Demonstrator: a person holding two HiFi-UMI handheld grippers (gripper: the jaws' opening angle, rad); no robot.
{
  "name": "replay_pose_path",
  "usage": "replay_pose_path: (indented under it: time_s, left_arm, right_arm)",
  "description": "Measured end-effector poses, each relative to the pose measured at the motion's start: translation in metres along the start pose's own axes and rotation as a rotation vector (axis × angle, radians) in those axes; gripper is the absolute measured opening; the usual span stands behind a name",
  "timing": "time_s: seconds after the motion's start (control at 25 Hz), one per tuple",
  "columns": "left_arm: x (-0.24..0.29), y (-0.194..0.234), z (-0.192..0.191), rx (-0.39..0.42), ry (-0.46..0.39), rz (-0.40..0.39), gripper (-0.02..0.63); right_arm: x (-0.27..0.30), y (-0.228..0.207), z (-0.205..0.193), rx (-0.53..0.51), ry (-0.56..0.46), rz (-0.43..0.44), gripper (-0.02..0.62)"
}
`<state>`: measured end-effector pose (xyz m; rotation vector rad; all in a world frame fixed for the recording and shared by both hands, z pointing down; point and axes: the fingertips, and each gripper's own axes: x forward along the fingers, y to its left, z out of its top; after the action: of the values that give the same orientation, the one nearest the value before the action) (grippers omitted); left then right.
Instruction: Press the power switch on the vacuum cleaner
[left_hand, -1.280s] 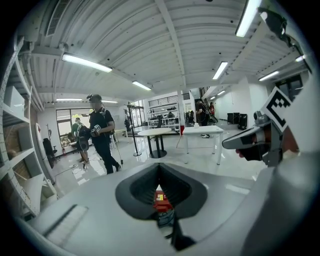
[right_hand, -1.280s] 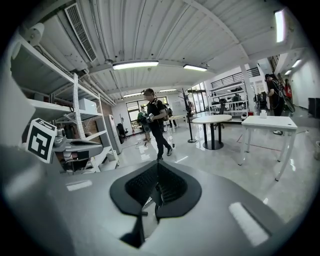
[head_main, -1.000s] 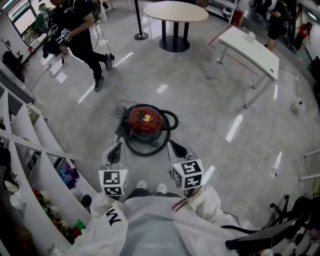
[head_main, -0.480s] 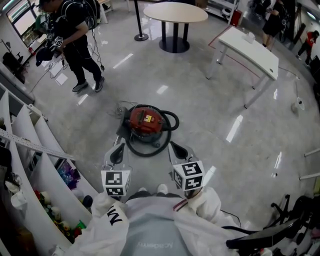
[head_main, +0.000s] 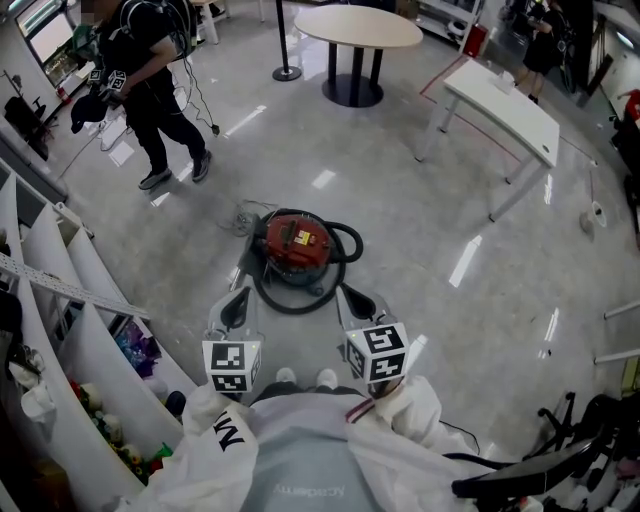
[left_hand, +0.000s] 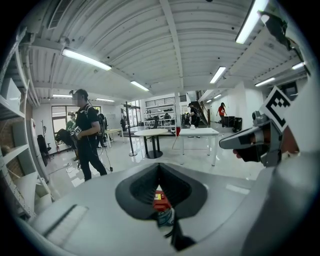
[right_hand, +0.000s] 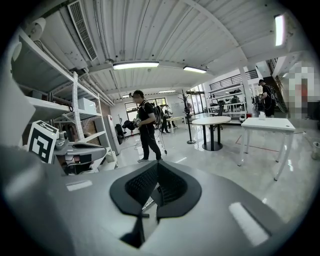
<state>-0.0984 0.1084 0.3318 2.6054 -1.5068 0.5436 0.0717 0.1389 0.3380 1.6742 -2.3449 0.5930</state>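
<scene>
A red canister vacuum cleaner (head_main: 297, 244) sits on the grey floor with its black hose (head_main: 340, 240) looped around it. I stand just behind it. My left gripper (head_main: 235, 304) and right gripper (head_main: 357, 299) both hang above the floor near the vacuum's near side, one at each flank, touching nothing. In the left gripper view the left gripper (left_hand: 159, 170) has its pads together, and a bit of the red vacuum (left_hand: 160, 199) shows through the gap below them. The right gripper (right_hand: 157, 170) also has its pads together and holds nothing.
White shelving (head_main: 60, 300) with small items runs along my left. Another person (head_main: 150, 70) with grippers stands at the far left. A round table (head_main: 352, 25) and a white rectangular table (head_main: 505, 95) stand further back. A black frame (head_main: 560, 460) is at lower right.
The other person has walked further left and back. My two grippers and the vacuum cleaner have hardly shifted in the view.
</scene>
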Motion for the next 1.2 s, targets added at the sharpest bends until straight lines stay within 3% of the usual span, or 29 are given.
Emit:
replay_pose_path:
  time_s: [0.52, 1.2]
  left_arm:
    - [-0.002, 0.036, -0.009, -0.057, -0.003, 0.019, 0.0]
    - [0.008, 0.029, -0.005, -0.046, -0.004, 0.001, 0.0]
  right_arm:
    - [0.025, 0.023, 0.011, -0.044, 0.019, -0.007, 0.0]
    - [0.029, 0.014, 0.008, -0.029, 0.024, -0.022, 0.0]
